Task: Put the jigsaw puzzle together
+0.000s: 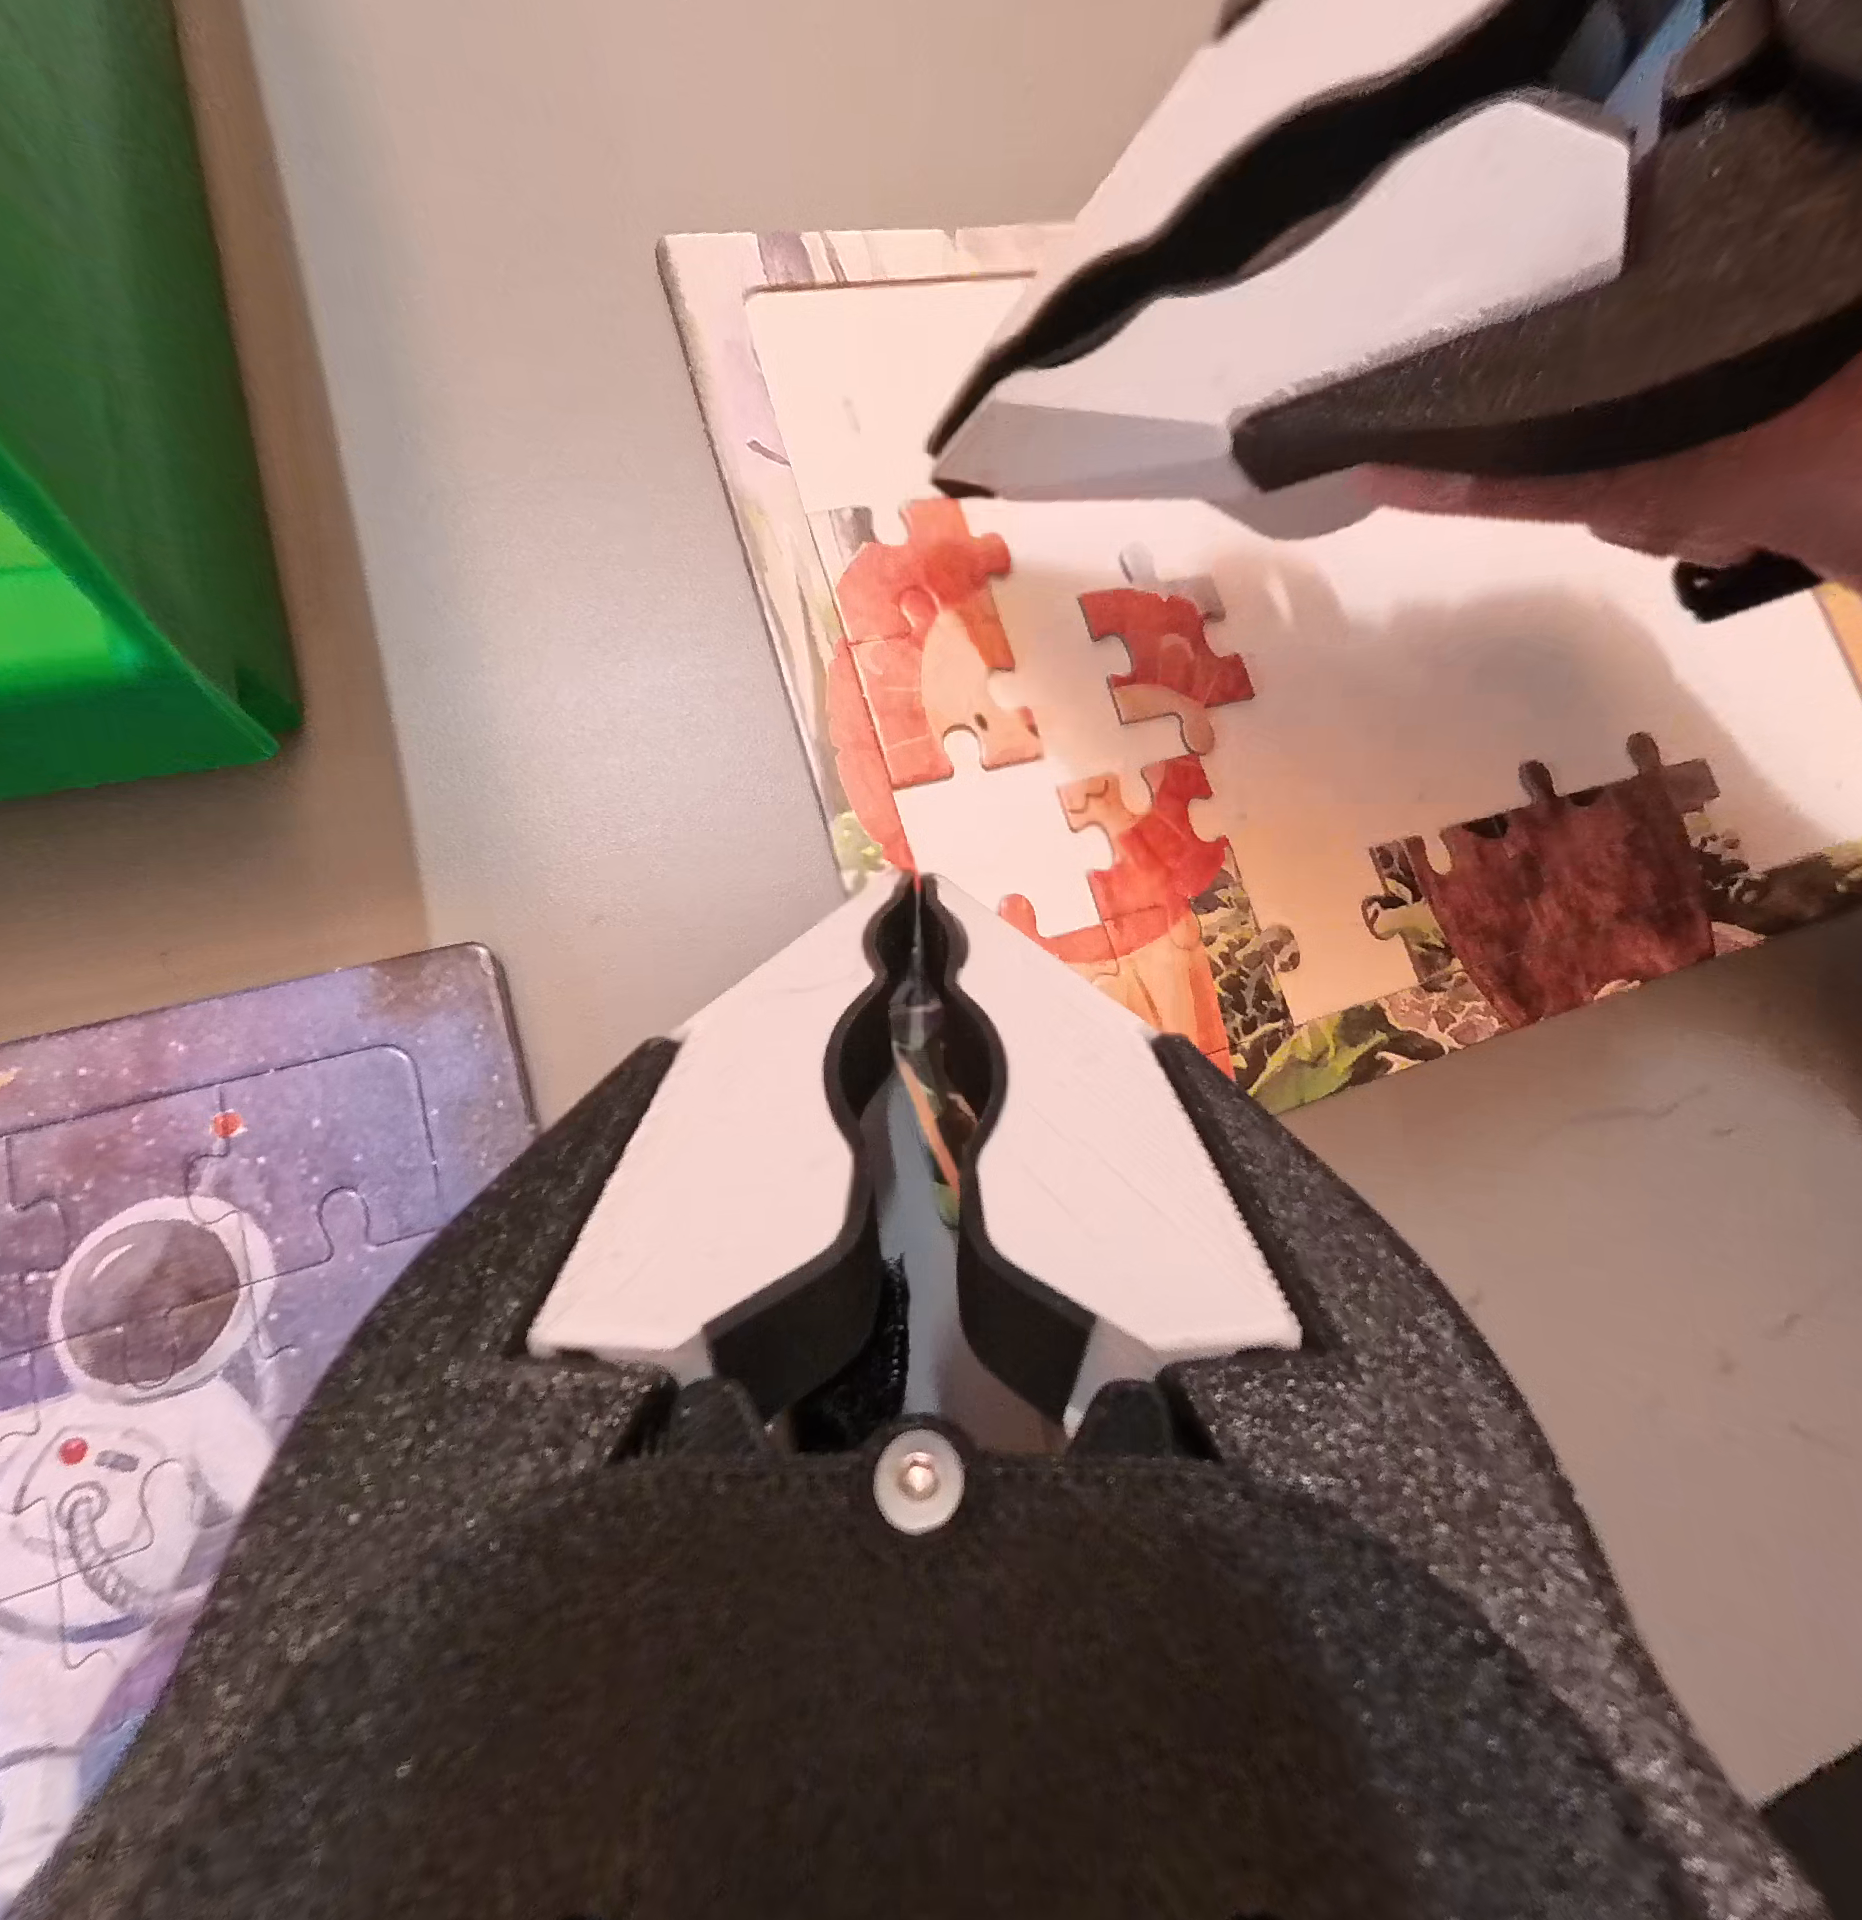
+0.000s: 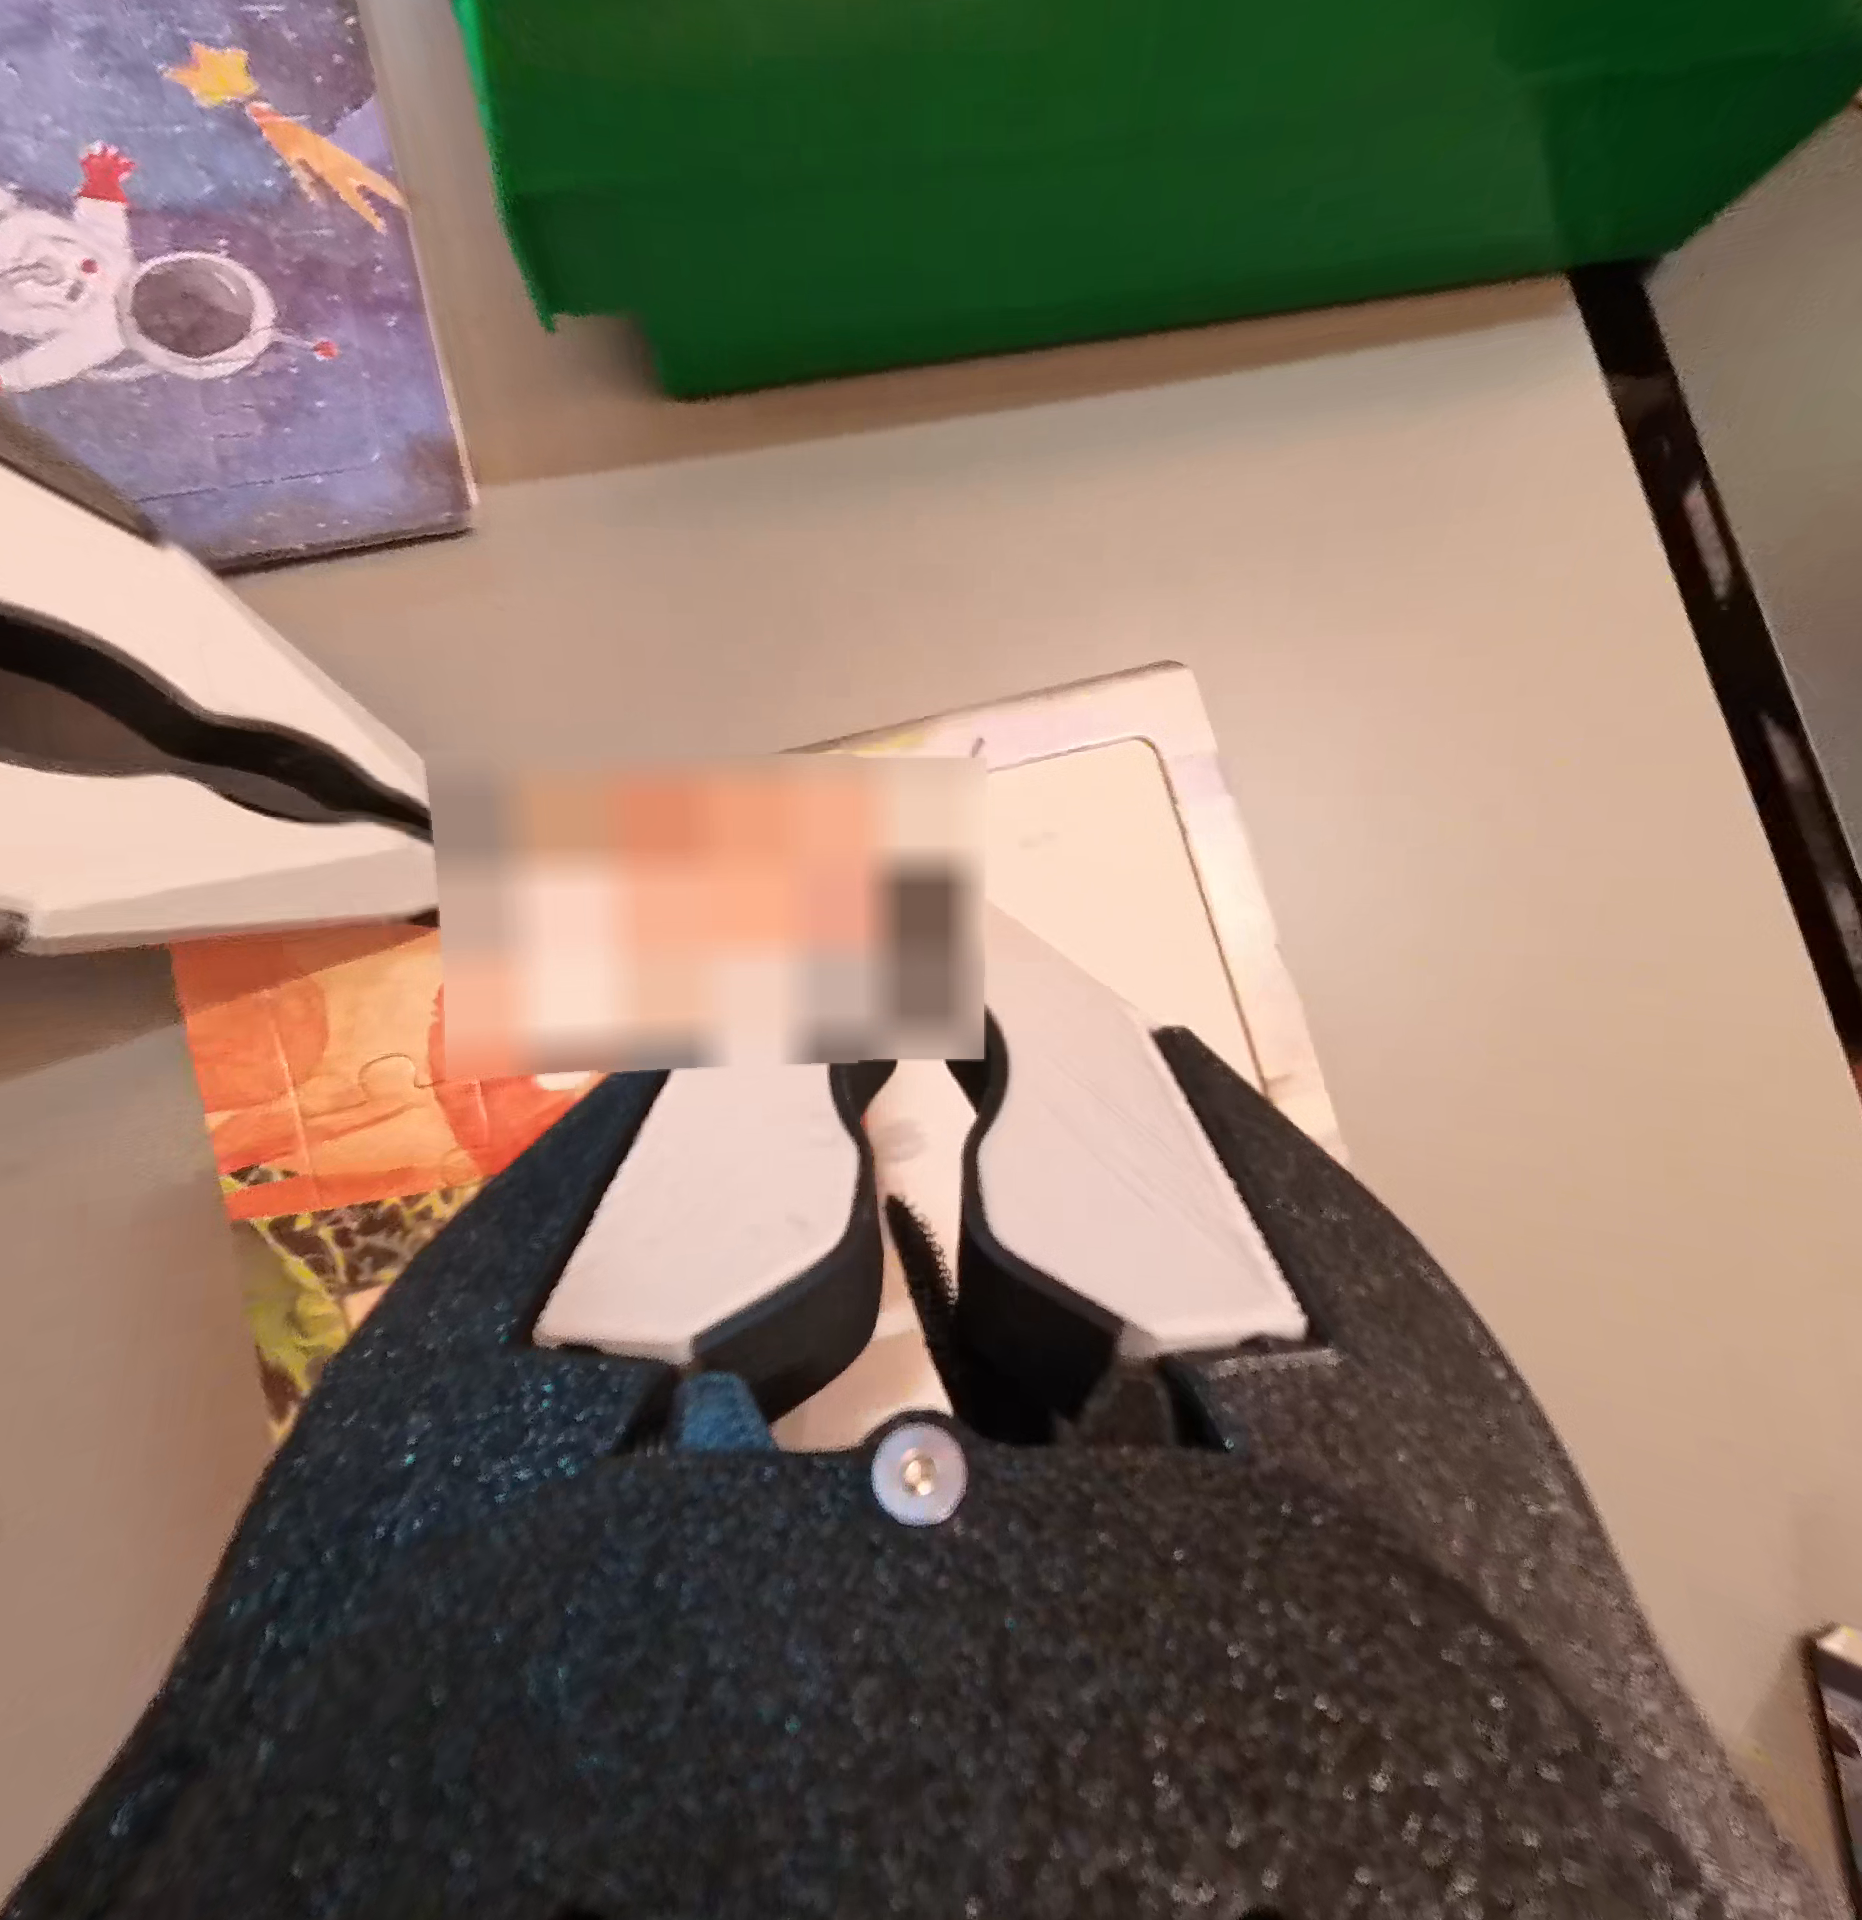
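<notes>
A white puzzle tray (image 1: 719, 343) lies on the beige table, part filled. Orange lion pieces (image 1: 927, 644) sit at its left, and a brown tree-stump group (image 1: 1561, 894) sits at the lower right. My left gripper (image 1: 916, 883) is shut on a thin puzzle piece (image 1: 922, 1039), seen edge-on, just at the tray's lower-left corner. My right gripper (image 1: 948, 468) is shut with its tips over the tray's bare upper area; nothing shows in it. In the right wrist view a mosaic patch hides its tips; its fingers (image 2: 750, 1174) stand over the tray (image 2: 1218, 790).
A finished astronaut puzzle (image 1: 179, 1299) lies left of the tray; it also shows in the right wrist view (image 2: 231, 260). A green bin (image 1: 96, 416) (image 2: 1114, 156) stands behind. The table ends at a black rail (image 2: 1737, 727) on the right. My hands' fingertips stand some 8 centimeters from each other.
</notes>
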Motion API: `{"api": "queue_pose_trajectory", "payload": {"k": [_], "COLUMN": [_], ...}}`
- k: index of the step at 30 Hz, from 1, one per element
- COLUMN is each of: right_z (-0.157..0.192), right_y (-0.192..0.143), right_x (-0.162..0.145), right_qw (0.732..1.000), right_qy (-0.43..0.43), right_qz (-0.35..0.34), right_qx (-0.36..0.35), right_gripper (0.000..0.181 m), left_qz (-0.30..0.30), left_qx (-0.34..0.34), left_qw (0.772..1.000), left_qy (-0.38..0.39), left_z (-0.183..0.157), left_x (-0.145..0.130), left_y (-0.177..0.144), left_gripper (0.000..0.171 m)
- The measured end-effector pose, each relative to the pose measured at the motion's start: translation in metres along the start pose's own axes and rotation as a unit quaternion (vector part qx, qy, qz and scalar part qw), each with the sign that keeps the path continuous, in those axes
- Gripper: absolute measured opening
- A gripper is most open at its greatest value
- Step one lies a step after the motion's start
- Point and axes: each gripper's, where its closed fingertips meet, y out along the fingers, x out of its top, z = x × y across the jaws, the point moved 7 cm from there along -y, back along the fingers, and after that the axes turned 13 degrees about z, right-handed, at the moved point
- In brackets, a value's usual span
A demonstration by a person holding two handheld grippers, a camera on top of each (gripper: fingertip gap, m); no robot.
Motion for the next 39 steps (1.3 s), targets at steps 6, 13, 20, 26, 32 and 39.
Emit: {"api": "queue_pose_trajectory", "payload": {"k": [6, 13, 20, 26, 32, 39], "right_z": [-0.011, -0.005, -0.007, -0.006, -0.004, -0.011], "right_y": [0.012, 0.012, 0.013, 0.013, 0.010, 0.012], "right_x": [-0.009, -0.007, -0.007, -0.007, -0.005, -0.010], "right_qw": [0.999, 1.000, 1.000, 1.000, 1.000, 1.000], "right_qy": [0.037, 0.020, 0.018, 0.016, 0.007, 0.021], "right_qz": [0.004, 0.004, 0.003, -0.003, -0.004, -0.005], "right_qx": [0.003, 0.012, 0.002, 0.016, 0.017, 0.023], "right_gripper": [0.000, 0.000, 0.000, 0.000, 0.000, 0.000], "left_qz": [-0.017, 0.008, 0.010, 0.009, 0.014, 0.037], "left_qx": [-0.016, -0.011, -0.014, -0.012, -0.010, -0.021], "left_qw": [0.999, 1.000, 1.000, 1.000, 1.000, 0.999], "left_qy": [-0.025, -0.016, -0.021, -0.022, -0.022, -0.009], "left_z": [0.005, 0.002, 0.003, 0.003, 0.004, 0.004], "left_x": [0.003, -0.002, -0.003, -0.003, -0.003, -0.008], "left_y": [-0.012, -0.001, -0.002, -0.002, -0.003, -0.011], "left_gripper": [0.000, 0.000, 0.000, 0.000, 0.000, 0.000]}}
